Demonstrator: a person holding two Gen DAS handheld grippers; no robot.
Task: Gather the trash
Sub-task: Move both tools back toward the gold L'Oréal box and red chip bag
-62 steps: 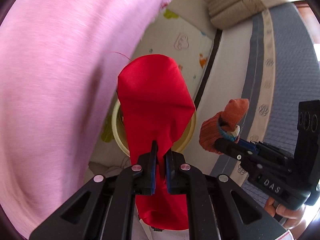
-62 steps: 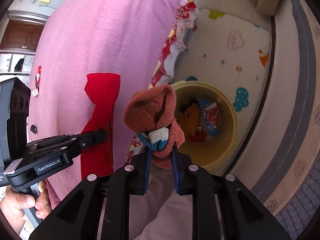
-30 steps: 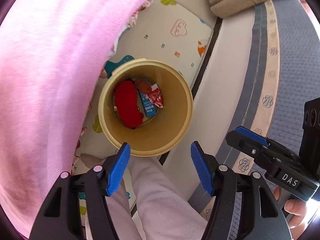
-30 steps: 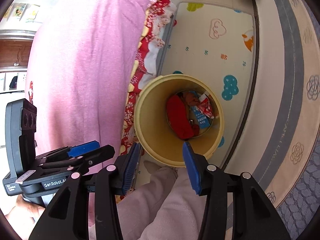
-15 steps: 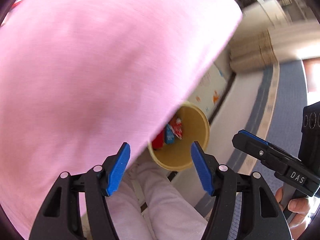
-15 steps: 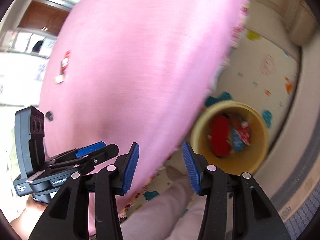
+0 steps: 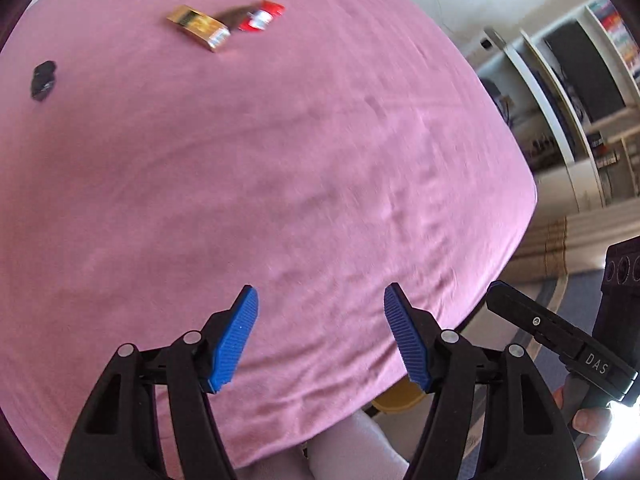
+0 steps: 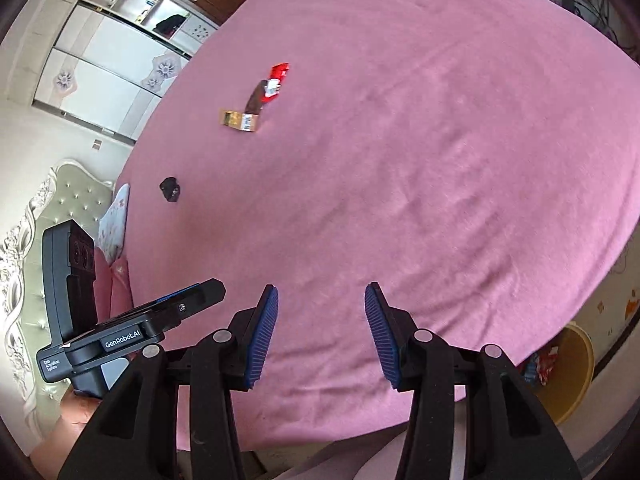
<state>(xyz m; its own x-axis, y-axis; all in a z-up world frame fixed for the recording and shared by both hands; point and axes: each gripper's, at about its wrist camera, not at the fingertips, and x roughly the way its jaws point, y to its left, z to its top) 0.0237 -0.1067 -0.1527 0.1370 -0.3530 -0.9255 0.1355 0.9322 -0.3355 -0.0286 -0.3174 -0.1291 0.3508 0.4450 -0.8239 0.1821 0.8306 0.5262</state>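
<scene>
Both grippers hover over a pink bedspread (image 7: 280, 160) (image 8: 440, 160). My left gripper (image 7: 320, 340) is open and holds nothing. The same goes for my right gripper (image 8: 321, 334), open and bare. Far across the bed lie a gold box (image 7: 199, 27) (image 8: 241, 120), a red wrapper (image 7: 262, 16) (image 8: 276, 80) with a brown piece beside it, and a small black scrap (image 7: 43, 80) (image 8: 170, 189). The yellow bin (image 8: 572, 372) stands on the floor at the bed's near right corner, with trash inside; only a sliver of its rim (image 7: 396, 400) shows in the left wrist view.
A tufted headboard (image 8: 48, 200) and pillows sit at the left. White wardrobes (image 8: 112, 60) stand beyond the bed, shelves (image 7: 580, 100) to the right. A patterned play mat (image 8: 616, 300) covers the floor by the bin. My legs show at the bottom edge.
Both grippers let go of the red cloth and orange sock into the bin, then rose and swung from the bin over to the bed. Both stay open.
</scene>
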